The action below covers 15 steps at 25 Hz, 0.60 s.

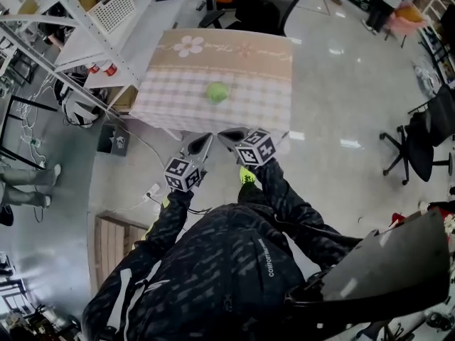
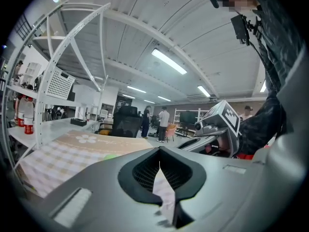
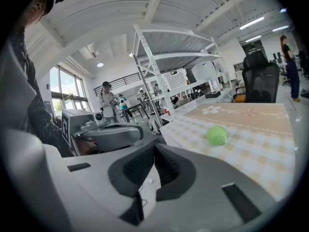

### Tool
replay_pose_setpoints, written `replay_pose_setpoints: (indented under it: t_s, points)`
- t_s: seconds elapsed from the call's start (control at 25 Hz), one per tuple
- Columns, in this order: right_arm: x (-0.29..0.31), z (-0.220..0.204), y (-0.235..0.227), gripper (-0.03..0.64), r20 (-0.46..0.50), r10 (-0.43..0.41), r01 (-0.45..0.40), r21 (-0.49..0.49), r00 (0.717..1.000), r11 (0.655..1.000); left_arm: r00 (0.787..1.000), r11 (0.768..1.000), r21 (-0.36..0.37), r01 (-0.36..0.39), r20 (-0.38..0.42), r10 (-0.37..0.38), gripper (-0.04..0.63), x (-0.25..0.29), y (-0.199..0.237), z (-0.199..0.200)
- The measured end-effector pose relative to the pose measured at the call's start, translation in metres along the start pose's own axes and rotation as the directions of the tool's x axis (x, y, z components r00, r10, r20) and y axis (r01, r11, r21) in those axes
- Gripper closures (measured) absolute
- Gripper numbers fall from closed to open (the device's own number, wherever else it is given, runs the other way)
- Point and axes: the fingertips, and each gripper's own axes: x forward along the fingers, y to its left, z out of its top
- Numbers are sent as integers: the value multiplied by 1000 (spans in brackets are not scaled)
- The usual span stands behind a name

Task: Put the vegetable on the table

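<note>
Left tool and right tool side by side, jaws together, tips near the desk's closest edge. Green vegetable sits on the desk ahead of both tools, touching neither. White rack stands off the left tool's side.

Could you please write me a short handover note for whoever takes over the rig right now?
Left hand-held gripper: shut, empty, held short of the near edge of the table.
Right hand-held gripper: shut, empty, close beside the left one.
Vegetable: round and green, lying near the middle of the table, apart from both grippers.
Done: the vegetable is on the table.
Left: nothing that shows for this job.
</note>
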Motion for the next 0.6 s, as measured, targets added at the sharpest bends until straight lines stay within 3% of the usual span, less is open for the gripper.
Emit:
replay_pose_setpoints:
  t_s: [0.28,0.6]
  points:
    - [-9,-30,55,614,-26,5,-5,19,1000,1000,1000,999,-41,12,-3,-12,600,-52,-30,-12]
    - [-35,-40,63,614,-18,-60,61,41,998,997,997,996,-53,70,-19,-71,600,-62,-51,-19]
